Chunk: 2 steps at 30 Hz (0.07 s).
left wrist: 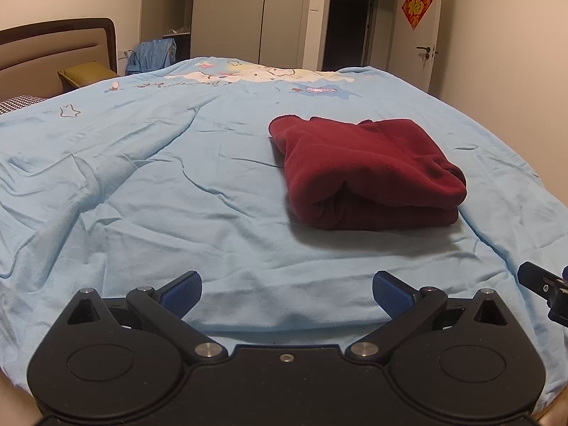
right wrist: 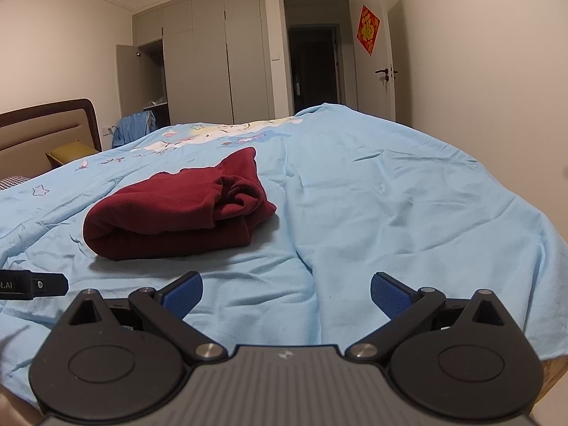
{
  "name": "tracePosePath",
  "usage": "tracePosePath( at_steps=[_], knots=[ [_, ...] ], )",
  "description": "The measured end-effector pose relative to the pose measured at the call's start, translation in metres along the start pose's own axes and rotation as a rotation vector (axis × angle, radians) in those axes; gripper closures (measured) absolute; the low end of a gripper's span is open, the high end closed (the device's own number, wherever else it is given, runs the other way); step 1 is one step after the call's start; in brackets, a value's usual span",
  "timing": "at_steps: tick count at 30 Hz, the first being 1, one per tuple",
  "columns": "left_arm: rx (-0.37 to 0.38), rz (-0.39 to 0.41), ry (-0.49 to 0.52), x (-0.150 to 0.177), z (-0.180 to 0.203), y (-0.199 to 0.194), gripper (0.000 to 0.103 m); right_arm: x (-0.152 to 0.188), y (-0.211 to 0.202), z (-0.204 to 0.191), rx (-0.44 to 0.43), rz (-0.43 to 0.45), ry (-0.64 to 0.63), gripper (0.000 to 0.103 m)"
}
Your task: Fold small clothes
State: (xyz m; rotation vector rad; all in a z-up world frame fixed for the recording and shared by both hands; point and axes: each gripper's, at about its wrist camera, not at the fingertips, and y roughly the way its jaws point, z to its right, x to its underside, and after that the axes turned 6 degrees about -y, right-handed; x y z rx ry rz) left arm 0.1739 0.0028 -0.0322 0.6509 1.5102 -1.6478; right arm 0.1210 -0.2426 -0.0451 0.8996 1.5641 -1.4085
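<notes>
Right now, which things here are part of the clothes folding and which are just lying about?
Part of the job:
- dark red garment, folded on the blue bedcover
- left gripper, open
- right gripper, open

Just lying about:
- blue cloth by the wardrobe
- yellow cushion
- red door decoration

Place: home bedroom
Evidence: bed (left wrist: 177, 177) with blue sheet, headboard (left wrist: 53, 49) at 10 o'clock, wardrobe (right wrist: 213, 56) at 12 o'clock, door (right wrist: 390, 71) at 1 o'clock
</notes>
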Motion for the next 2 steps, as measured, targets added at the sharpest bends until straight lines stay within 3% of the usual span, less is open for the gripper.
tracePosePath(
  at_steps=[2],
  knots=[
    [-0.001,-0.009,-0.003,-0.0005,0.0001,0.0020,0.001,0.0005,0.0015,0.0004,-0.001,-0.006,0.002,0.000]
  ],
)
